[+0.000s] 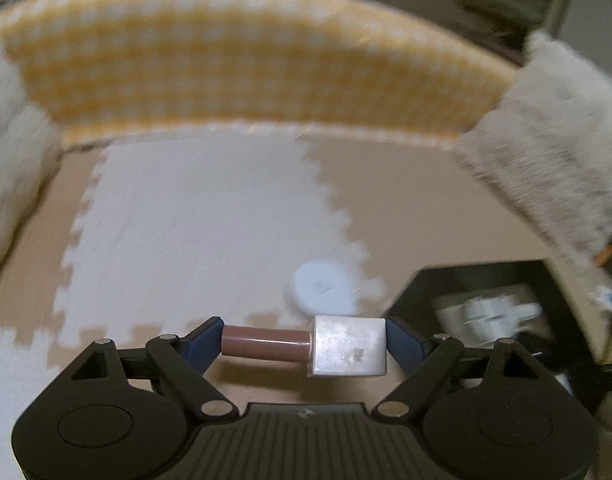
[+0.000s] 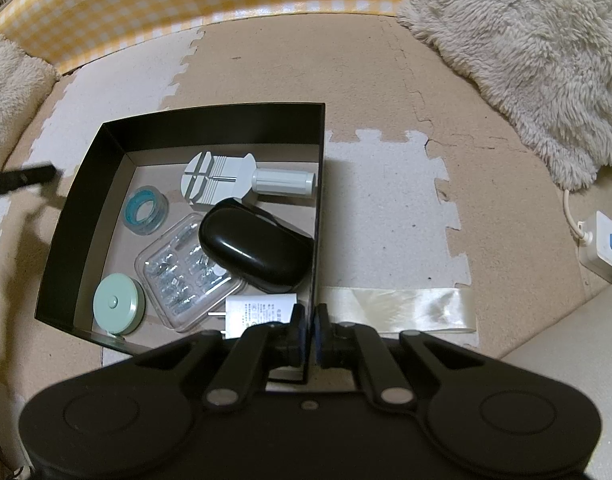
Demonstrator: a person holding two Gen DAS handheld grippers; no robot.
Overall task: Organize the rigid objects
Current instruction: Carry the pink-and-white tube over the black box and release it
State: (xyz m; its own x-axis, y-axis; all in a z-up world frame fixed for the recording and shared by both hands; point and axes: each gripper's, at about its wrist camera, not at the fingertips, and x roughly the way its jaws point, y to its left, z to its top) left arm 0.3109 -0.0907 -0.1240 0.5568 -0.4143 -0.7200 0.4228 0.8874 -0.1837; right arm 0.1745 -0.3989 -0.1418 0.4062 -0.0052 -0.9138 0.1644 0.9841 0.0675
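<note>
At the far left of the left wrist view, past a furry white cushion (image 1: 9,152), foam floor tiles (image 1: 193,220) run to a yellow checked wall (image 1: 241,64). The left gripper (image 1: 306,346) is pinching a small hammer-like piece (image 1: 301,348) end to end, a brown cylinder against one pad and a pale square block against the other, clear of the floor. Just beyond it a white ring-shaped roll (image 1: 322,286) lies on the tiles, and to the right the corner of the black box (image 1: 426,284) shows. In the right wrist view that box (image 2: 209,120) already holds a grey watch-strap tool (image 2: 233,182), a blue tape roll (image 2: 145,210), a clear plastic case (image 2: 185,268), a black oval case (image 2: 257,252), a mint round tin (image 2: 115,308) and a white plug adapter (image 2: 261,312). The right gripper (image 2: 310,334) is pressed together on the box's near right wall, seemingly steadying it. The step in hand looks like carrying the lifted piece to the box; next it needs moving right over the open top, lowering into a free gap at the far left, then releasing.
</note>
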